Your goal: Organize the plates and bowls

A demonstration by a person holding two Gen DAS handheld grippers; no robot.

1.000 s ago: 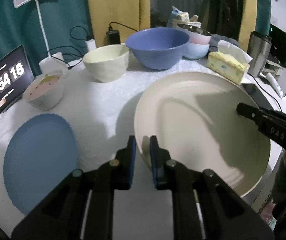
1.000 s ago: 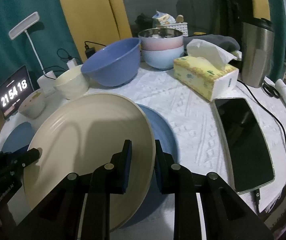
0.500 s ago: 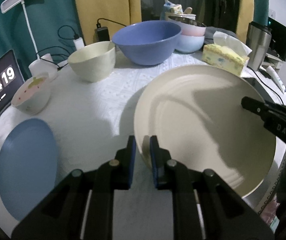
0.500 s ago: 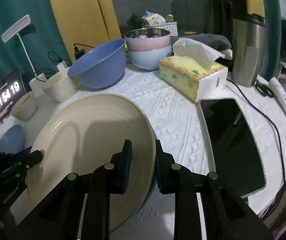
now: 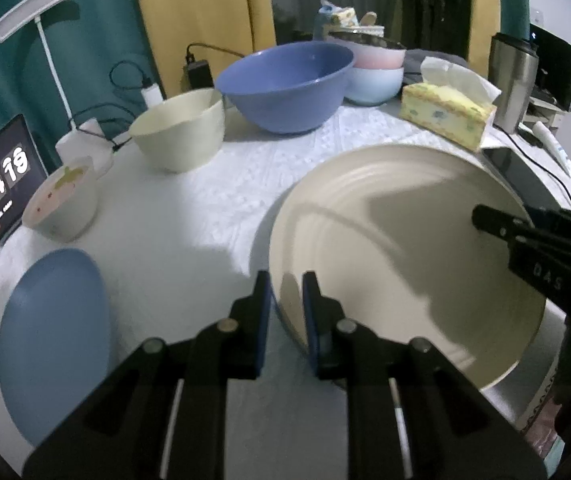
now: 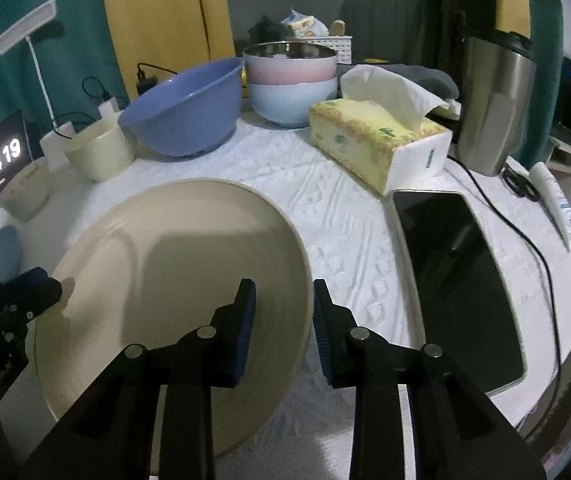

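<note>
A large cream ceramic plate (image 5: 397, 248), round with faint concentric ridges and a shallow raised rim, sits tilted at the near right edge of the table (image 5: 213, 216), pinched at its near-left rim by the left tool (image 5: 285, 308), whose jaws stand narrow on it. The right tool (image 6: 281, 316) straddles the opposite rim with its jaws just having been opening, pads seemingly clear of the plate. With one support loosening, the glazed, likely slippery rim could pivot or slide from the single narrow grip and drop toward the table edge. A flat matte blue plate (image 5: 53, 344) lies at the near left edge. Toward the far edge stand a cream bowl (image 5: 177, 132), a wide blue plastic-looking bowl (image 5: 285, 84) and stacked pink and pale-blue bowls (image 6: 291, 80). A yellow tissue box (image 6: 377, 148) and glossy black tablet (image 6: 457, 280) crowd the quilted white cloth at right.
</note>
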